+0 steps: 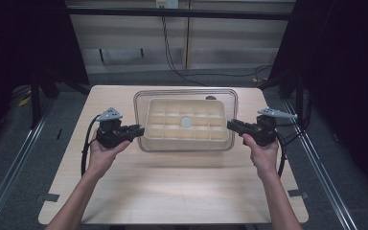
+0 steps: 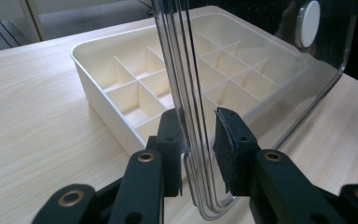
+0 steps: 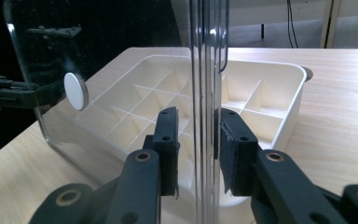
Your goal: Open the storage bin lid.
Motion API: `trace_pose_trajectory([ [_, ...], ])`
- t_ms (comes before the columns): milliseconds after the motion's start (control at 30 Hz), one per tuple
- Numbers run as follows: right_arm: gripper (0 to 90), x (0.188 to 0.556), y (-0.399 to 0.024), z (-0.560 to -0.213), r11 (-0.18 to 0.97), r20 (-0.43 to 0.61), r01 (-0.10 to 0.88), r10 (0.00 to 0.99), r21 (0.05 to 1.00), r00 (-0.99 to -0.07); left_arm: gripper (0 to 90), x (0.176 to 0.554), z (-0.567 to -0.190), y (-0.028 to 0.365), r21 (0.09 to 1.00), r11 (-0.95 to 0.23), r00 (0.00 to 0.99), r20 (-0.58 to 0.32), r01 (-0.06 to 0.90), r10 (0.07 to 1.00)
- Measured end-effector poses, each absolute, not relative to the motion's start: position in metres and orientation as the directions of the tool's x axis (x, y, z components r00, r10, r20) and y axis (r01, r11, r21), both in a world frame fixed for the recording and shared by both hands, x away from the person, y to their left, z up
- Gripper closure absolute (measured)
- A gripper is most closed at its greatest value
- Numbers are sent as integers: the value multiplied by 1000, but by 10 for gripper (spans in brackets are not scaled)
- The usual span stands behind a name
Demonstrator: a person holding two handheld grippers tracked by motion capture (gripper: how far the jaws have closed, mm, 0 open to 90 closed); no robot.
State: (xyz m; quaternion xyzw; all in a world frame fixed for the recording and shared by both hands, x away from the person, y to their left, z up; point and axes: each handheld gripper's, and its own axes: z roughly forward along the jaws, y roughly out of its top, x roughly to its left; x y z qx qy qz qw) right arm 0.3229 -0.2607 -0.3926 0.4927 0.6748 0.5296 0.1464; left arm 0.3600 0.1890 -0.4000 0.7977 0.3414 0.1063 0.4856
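While both hands hold their tools level at the tray's two ends, the scene reads as follows.

Tray: a cream divided organiser tray (image 1: 187,125) sits on the tabletop (image 1: 172,187), toward the far edge and midway between the left and right edges; its compartments look empty.

Lid: a clear plastic lid (image 1: 185,92) with a white round knob (image 1: 186,122) at its centre lies over the tray, its rim overhanging on all sides; whether it rests on the tray or is held just above, I cannot tell.

Left gripper: the left gripper (image 2: 199,140) straddles the lid's left rim, one pad touching the plastic and the other a little apart, so not yet clamped.

Right gripper: the right gripper (image 3: 196,140) brackets the right rim with small gaps on both sides, also unclenched.

Handling, as a judgement: the lid looks light, stiff and slick, and thin at the edge, so it may slip or twist under uneven pressure.

Where to hold: mid-rim at both short ends, gripped evenly and lifted level.
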Motion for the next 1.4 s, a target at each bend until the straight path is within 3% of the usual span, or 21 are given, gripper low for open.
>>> trace_pose_trajectory([
  [833, 722, 290, -253, -396, -5, 324, 536, 801, 844, -504, 723, 329, -403, 199, 831, -346, 751, -124, 436, 648],
  [1400, 735, 271, -250, -404, -10, 355, 570, 791, 822, -498, 728, 312, -412, 203, 794, -365, 747, -161, 486, 645],
])
